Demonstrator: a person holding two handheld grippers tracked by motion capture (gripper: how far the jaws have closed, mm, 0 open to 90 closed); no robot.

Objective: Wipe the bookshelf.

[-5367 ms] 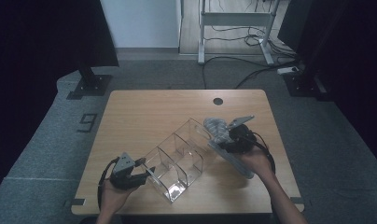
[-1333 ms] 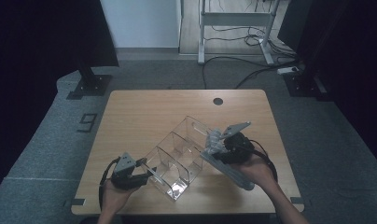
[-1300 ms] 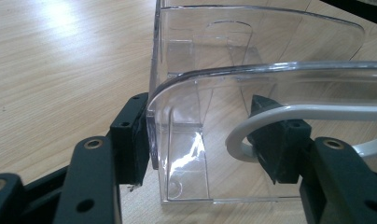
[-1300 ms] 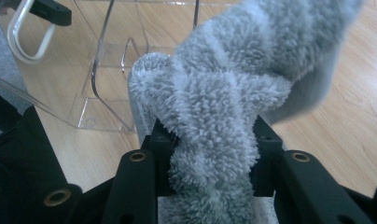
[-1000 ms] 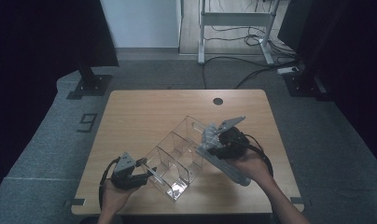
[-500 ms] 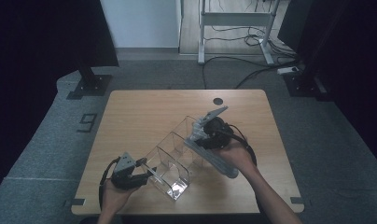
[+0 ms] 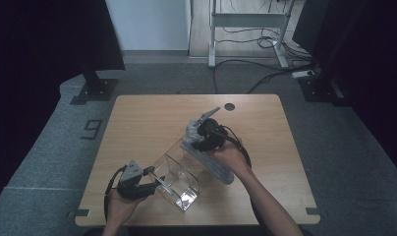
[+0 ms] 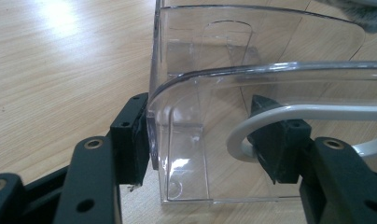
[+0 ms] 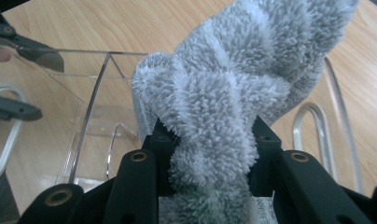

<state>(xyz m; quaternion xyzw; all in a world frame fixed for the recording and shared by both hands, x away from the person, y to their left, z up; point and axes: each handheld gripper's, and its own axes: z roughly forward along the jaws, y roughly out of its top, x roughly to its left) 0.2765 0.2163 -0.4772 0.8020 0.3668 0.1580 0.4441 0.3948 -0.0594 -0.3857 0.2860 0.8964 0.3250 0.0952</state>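
Observation:
A clear plastic organiser (image 7: 179, 176) with several compartments lies slantwise on the wooden table (image 7: 147, 118). My left gripper (image 7: 156, 183) is shut on its near-left end; in the left gripper view the left pad (image 8: 130, 140) presses the outer wall (image 8: 154, 116), and the right pad (image 8: 277, 144) shows through the plastic. My right gripper (image 7: 196, 140) is shut on a fluffy grey cloth (image 9: 242, 70) above the organiser's far end (image 9: 98, 88). The cloth (image 7: 218, 169) trails under the right hand. The left gripper's jaws show at the top left of the right gripper view.
A round cable hole (image 7: 229, 106) sits near the table's far edge. Beyond the table are a metal desk frame (image 7: 245, 29) with cables and a dark stand base (image 7: 96, 88) on the grey floor.
My right gripper has carried the cloth leftwards, from the organiser's right side to above its far end. The left gripper and the organiser have stayed put.

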